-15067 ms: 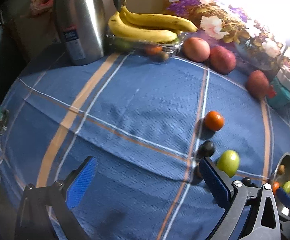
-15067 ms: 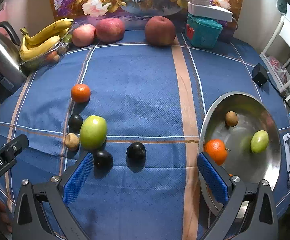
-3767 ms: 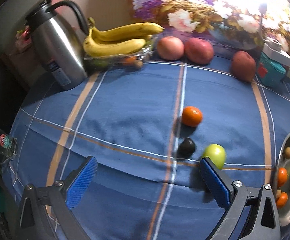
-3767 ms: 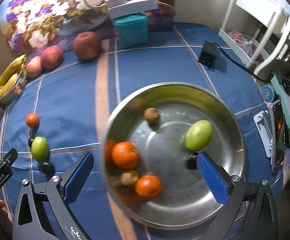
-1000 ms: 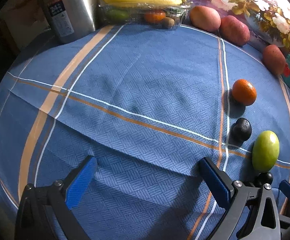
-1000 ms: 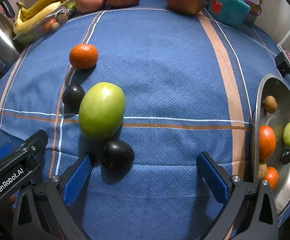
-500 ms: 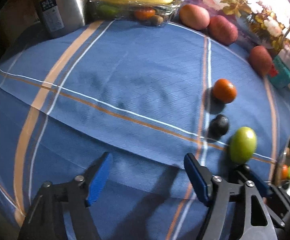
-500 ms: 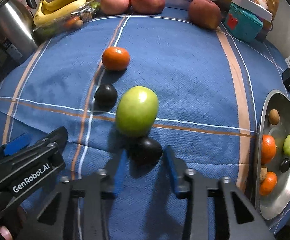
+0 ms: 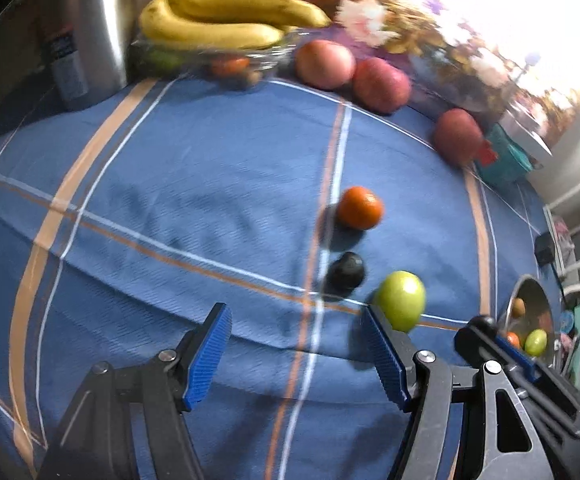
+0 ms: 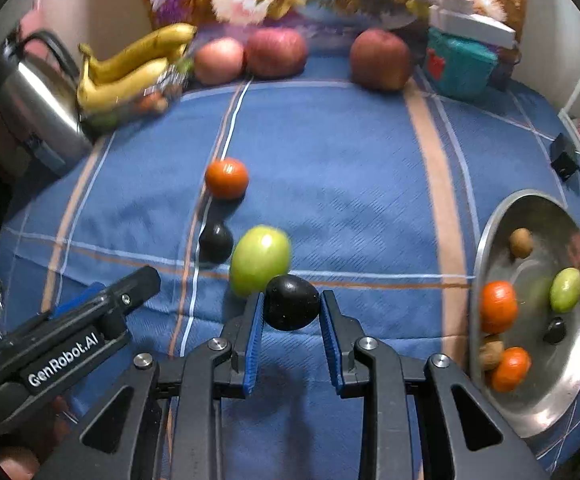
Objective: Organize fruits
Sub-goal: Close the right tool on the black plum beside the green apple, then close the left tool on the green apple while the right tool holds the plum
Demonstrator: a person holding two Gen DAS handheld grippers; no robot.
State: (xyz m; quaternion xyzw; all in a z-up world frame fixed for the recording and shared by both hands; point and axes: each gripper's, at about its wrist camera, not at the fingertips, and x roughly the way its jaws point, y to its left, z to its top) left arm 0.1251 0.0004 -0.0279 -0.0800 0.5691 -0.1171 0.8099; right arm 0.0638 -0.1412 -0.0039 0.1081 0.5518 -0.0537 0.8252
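Right claw (image 10: 291,334) squeezes a small dark fruit (image 10: 291,307) by its sides, just above the blue cloth (image 10: 330,152) and near the silver bowl (image 10: 570,404). Left claw (image 9: 296,354) has been closing and holds nothing. Next to them sits the green fruit (image 10: 260,260). Dark fruit looks light, smooth, maybe slippery, so hold its fat middle

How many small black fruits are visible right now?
3: one held between the right gripper fingers, one on the cloth beside the green fruit, one in the metal bowl. Others may be hidden.
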